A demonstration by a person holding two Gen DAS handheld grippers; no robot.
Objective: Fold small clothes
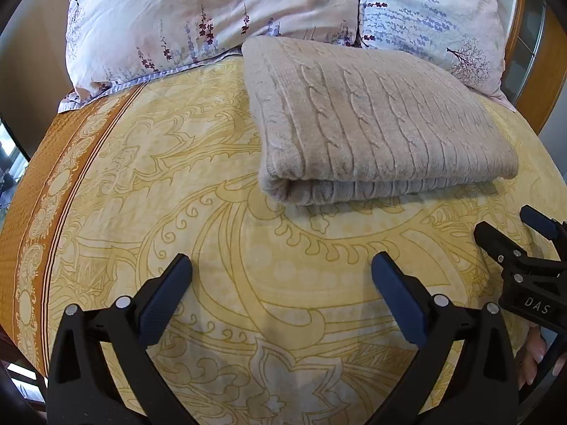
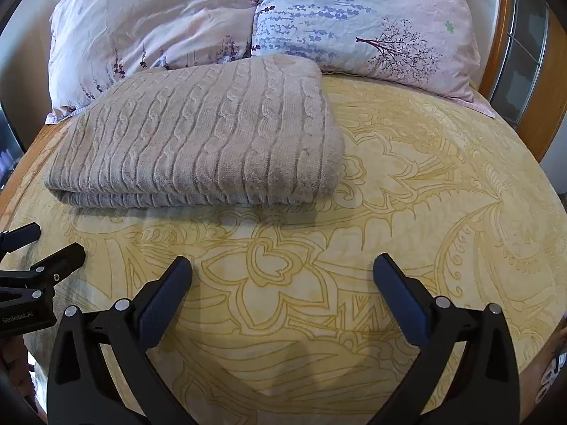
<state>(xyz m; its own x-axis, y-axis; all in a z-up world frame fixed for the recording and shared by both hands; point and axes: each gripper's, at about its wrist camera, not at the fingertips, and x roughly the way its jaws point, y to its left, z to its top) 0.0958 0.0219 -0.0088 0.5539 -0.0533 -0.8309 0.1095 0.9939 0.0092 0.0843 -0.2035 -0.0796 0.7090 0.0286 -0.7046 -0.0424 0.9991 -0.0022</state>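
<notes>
The beige knitted garment (image 1: 382,124) lies folded into a thick, tidy rectangle on the yellow patterned bed cover (image 1: 219,233), its far edge touching the two flowered pillows (image 2: 248,17) behind it. With the garment as landmark: the left gripper (image 1: 281,276) hangs over bare cover just in front of the garment's near fold and toward its left end, jaws spread wide and holding nothing. The right gripper (image 2: 282,276) hangs in front of the garment's right end, also over bare cover, its jaws likewise wide apart and empty. Each gripper shows at the edge of the other's view, so the two sit side by side, near each other, both clear of the knit. Part of a hand (image 1: 535,357) shows on the right gripper's handle.

Judging by the neat double layer and the free jaws, the folding looks finished; the grippers seem held off so as not to disturb the stack.
</notes>
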